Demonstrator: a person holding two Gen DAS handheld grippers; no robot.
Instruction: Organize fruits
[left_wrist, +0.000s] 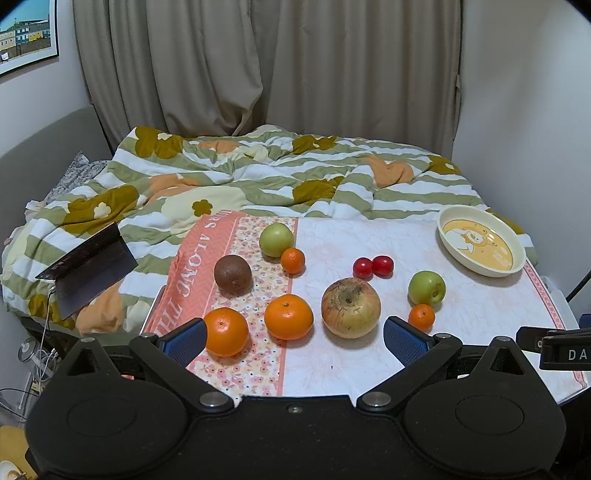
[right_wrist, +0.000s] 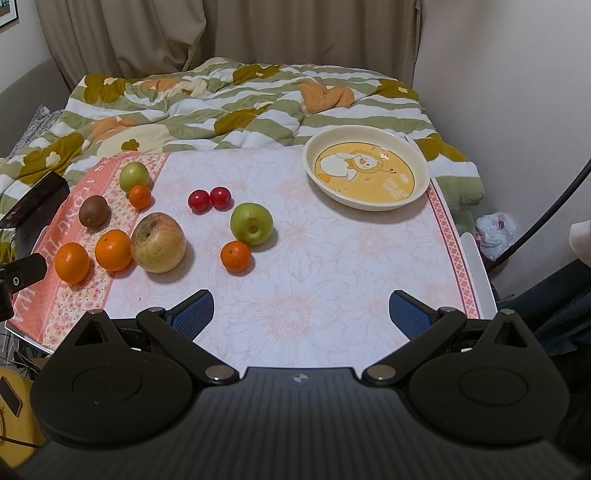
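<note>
Fruit lies scattered on a cloth-covered table (right_wrist: 332, 266): two large oranges (left_wrist: 226, 331) (left_wrist: 288, 316), a big yellow-brown apple (left_wrist: 351, 307), a kiwi (left_wrist: 232, 274), two green apples (left_wrist: 276, 239) (left_wrist: 426, 287), two small tangerines (left_wrist: 293, 260) (left_wrist: 421, 316) and two red cherry tomatoes (left_wrist: 372, 266). A cream plate (right_wrist: 365, 171) with a yellow cartoon print sits empty at the far right. My left gripper (left_wrist: 295, 338) hangs open just short of the near oranges. My right gripper (right_wrist: 301, 312) is open over bare cloth, right of the fruit.
A rumpled green, white and orange duvet (left_wrist: 258, 177) covers the bed behind the table. A dark open laptop (left_wrist: 88, 266) rests on the bed at left. Curtains and a wall stand beyond. A black cable (right_wrist: 546, 218) and a plastic bag (right_wrist: 495, 229) are at right.
</note>
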